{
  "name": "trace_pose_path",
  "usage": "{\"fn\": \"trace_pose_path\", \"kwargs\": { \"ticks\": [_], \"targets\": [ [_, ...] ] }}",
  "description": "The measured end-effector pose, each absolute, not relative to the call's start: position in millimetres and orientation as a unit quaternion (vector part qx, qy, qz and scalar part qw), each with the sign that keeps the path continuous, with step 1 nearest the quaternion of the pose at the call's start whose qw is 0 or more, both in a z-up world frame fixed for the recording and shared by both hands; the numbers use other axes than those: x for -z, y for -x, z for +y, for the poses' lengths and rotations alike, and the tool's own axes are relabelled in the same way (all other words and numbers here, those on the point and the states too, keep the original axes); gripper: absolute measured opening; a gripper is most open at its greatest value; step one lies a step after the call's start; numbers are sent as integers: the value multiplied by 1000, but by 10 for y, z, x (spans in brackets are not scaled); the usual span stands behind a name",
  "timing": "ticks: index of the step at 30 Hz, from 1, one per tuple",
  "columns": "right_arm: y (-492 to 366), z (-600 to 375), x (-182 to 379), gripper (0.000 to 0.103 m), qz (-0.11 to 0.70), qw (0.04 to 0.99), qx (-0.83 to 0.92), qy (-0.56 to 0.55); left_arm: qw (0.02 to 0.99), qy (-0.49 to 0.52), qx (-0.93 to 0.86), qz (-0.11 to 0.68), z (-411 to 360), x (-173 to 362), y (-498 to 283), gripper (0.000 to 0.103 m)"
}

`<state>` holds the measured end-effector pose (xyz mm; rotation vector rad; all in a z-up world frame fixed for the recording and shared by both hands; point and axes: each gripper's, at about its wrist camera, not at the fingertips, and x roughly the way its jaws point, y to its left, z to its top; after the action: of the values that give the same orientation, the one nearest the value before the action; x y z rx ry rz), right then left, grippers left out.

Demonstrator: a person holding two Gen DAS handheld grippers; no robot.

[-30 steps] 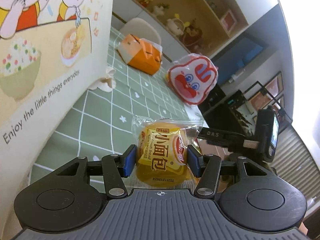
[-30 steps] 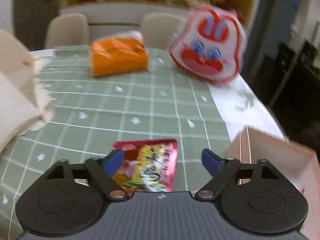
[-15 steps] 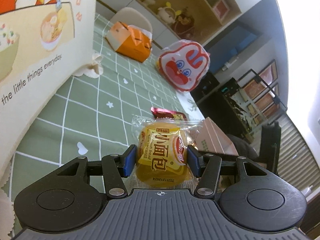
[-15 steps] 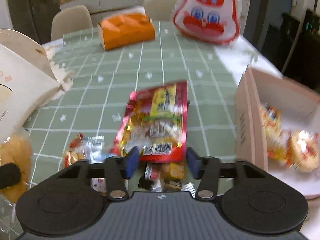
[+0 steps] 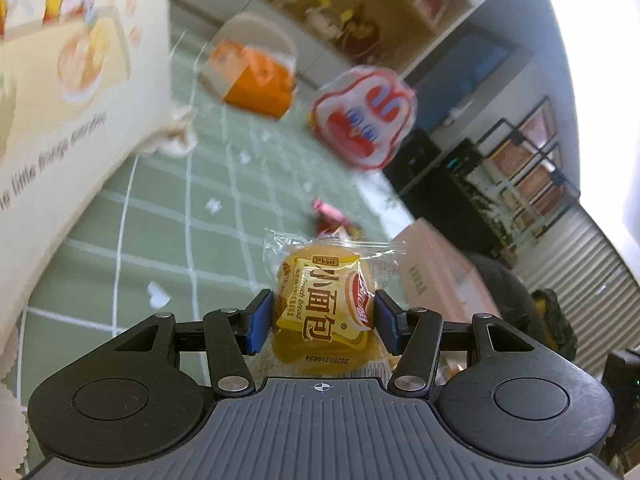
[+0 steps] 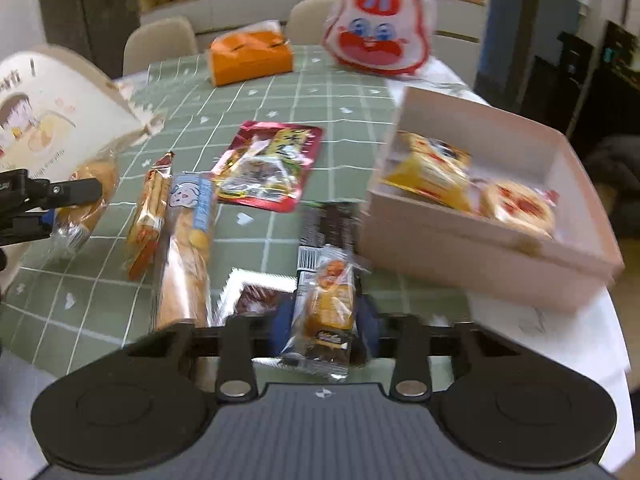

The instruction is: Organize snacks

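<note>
A green checked tablecloth [image 6: 352,92] covers the table, with a cream picture-printed box [image 6: 52,112] at the left, an open pink box [image 6: 492,240] holding several wrapped snacks at the right, and an orange pack [image 6: 252,60] and a rabbit-face bag [image 6: 380,36] at the far end. Loose on the cloth between the boxes lie a long bread stick pack [image 6: 188,252], a red foil packet [image 6: 272,164] and a thin orange snack bar [image 6: 150,212]. The left gripper [image 5: 323,320] clamps a yellow bread packet [image 5: 326,312] above the cloth, while the right gripper [image 6: 324,330], jaws closing, has a small orange-brown cake packet [image 6: 328,308] between its blue pads near the pink box.
</note>
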<state>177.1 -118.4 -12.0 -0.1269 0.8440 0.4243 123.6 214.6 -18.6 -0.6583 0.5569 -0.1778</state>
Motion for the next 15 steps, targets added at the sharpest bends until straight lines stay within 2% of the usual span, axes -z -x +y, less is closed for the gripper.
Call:
{"fn": "trace_pose_path", "kwargs": {
  "ticks": [7, 10, 12, 15],
  "targets": [
    [-1349, -1761, -34, 28, 363, 911, -190, 44, 925, 267, 137, 235, 1597, -310, -920, 59],
    [-1310, -1907, 82, 42, 370, 908, -195, 31, 920, 266, 145, 247, 1292, -241, -821, 59],
    [-1306, -1968, 156, 48, 369, 906, -206, 15, 911, 287, 146, 259, 1154, -93, -784, 59],
    [-1331, -1915, 193, 51, 351, 910, -220, 20, 894, 328, 133, 274, 1061, 141, -761, 59]
  ]
}}
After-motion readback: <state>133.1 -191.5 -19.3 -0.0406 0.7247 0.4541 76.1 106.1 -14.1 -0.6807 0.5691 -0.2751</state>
